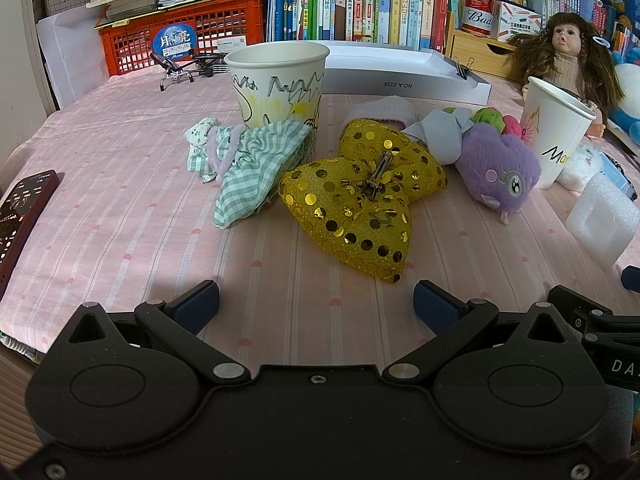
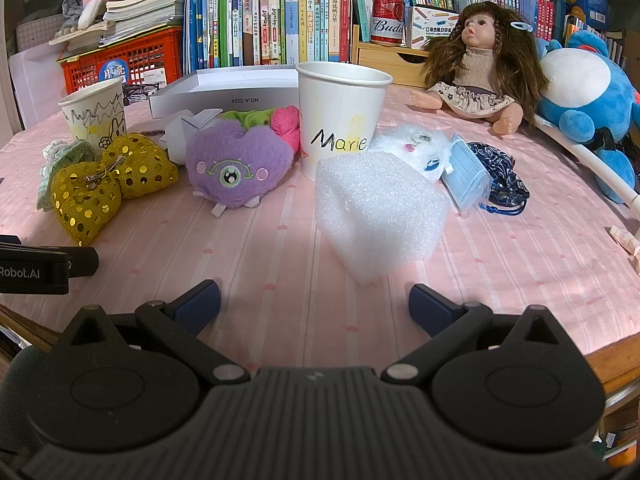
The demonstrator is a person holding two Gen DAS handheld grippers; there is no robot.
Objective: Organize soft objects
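A gold sequin bow [image 1: 356, 200] lies on the pink cloth just ahead of my open, empty left gripper [image 1: 316, 306]. A green checked cloth [image 1: 248, 164] lies left of it and a purple plush [image 1: 498, 168] right of it. In the right wrist view, a white foam block [image 2: 376, 212] sits just ahead of my open, empty right gripper [image 2: 314, 304]. The bow [image 2: 104, 184] and the purple plush [image 2: 236, 164] lie to its left. A white fluffy toy [image 2: 416, 148], a blue face mask [image 2: 466, 176] and a dark blue pouch [image 2: 500, 180] lie right of the foam.
Two paper cups stand among the items, one with scribbles [image 1: 280, 84] and one marked Marie [image 2: 340, 116]. A white box lid [image 1: 400, 76] lies behind them. A doll [image 2: 480, 60] and a blue plush [image 2: 584, 92] sit at the back right. A remote [image 1: 20, 216] lies at the left edge.
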